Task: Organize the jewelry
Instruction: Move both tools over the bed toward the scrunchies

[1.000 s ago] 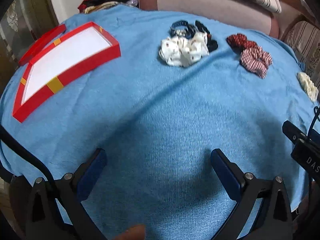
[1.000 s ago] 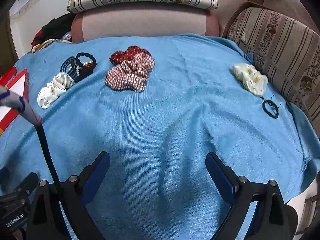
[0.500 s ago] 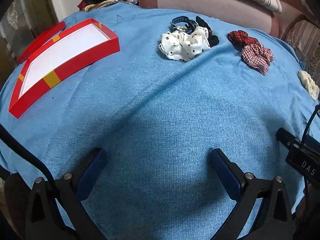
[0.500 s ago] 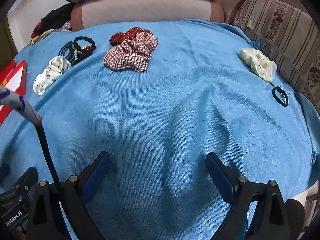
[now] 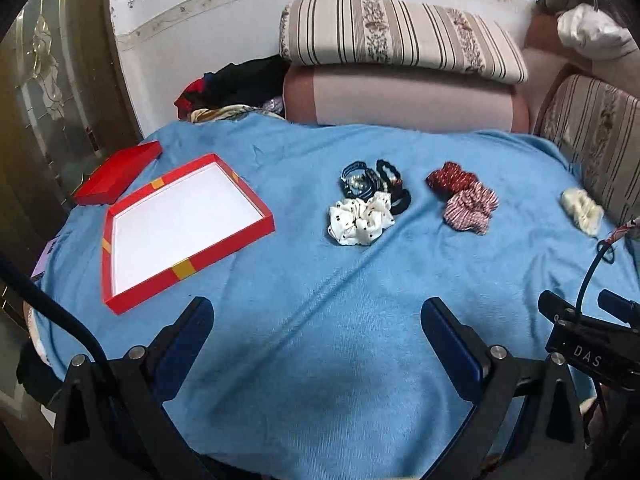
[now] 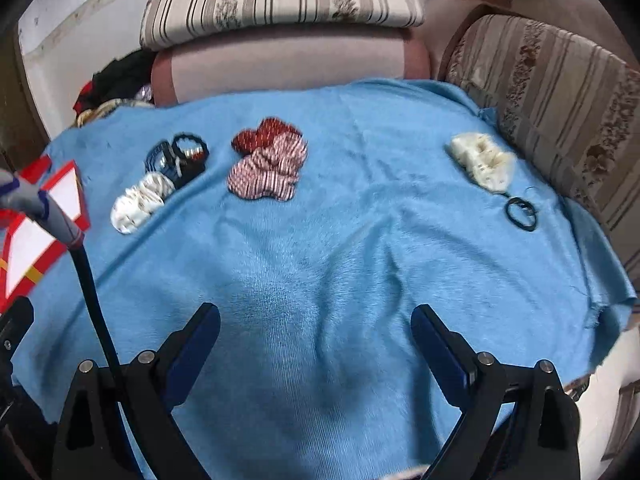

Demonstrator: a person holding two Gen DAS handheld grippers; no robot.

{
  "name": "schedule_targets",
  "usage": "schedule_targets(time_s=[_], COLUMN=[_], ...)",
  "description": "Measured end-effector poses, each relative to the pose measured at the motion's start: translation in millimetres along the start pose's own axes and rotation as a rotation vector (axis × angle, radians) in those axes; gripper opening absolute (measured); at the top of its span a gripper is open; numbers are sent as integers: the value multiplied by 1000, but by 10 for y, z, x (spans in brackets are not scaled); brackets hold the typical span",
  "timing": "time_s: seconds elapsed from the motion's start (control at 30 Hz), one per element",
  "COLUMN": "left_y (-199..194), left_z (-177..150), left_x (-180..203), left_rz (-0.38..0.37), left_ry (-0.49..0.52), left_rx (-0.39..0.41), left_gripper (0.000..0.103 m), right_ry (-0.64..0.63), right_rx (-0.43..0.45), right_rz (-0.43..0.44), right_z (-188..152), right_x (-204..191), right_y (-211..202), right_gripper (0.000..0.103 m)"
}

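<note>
While ruffled fabric scrunchies point(image 5: 362, 219) crumple softly, red cardboard tray point(image 5: 188, 263) stays rigid-edged.

bare blue cloth point(image 5: 320, 320) ahead, scrunchies point(image 5: 360, 220) beyond, red box point(image 5: 120, 300) left

Your left black two-finger gripper with blue pads point(image 5: 316, 314) hovers with jaws spread wide, gripping nothing. Your right black blue-padded gripper point(image 6: 315, 320) is likewise wide apart and empty, just beside it.

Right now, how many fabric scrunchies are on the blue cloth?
4: white dotted scrunchie mid-cloth, dark red scrunchie touching the checked scrunchie, cream scrunchie far right. The dark bands might hide more.
</note>
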State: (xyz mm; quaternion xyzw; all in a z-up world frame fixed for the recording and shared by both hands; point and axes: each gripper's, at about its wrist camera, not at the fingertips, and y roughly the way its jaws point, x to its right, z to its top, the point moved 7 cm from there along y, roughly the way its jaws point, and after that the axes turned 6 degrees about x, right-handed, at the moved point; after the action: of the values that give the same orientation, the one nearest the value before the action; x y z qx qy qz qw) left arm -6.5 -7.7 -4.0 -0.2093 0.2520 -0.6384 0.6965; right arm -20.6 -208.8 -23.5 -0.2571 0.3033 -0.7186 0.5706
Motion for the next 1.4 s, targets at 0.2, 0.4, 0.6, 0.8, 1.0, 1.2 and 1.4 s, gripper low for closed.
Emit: schedule_targets(time_s=[0.2,0.4,0.6,0.8,1.0,1.2,1.4], left_y=[-232,-381,-400,-523,-655,-560,-4], left_z=[75,124,108,121,120,219,372], left_x=[2,-43,-106,-164,-180,-225,-220], left_rz=[15,6,-18,-41,-83,-81,-64], left_ry=[-5,-23,-57,-67,-61,-61,-38], left_rx=[-5,27,11,32,46,43,2], left_gripper=[103,103,103,103,103,103,103], right_ry=[6,75,139,77,11,-50,-74], right_rx=[6,0,-41,-37,59,91,110], right_rz=[-34,-24,150,154,45,31,21], right_z=[-94,-269,-451,-436,-223,105,514], right_x=[83,192,34,-152,-13,-45,-162], right_y=[-277,-463,-557,-674,-811,-719,-270], right_gripper=[100,100,100,100,100,100,100])
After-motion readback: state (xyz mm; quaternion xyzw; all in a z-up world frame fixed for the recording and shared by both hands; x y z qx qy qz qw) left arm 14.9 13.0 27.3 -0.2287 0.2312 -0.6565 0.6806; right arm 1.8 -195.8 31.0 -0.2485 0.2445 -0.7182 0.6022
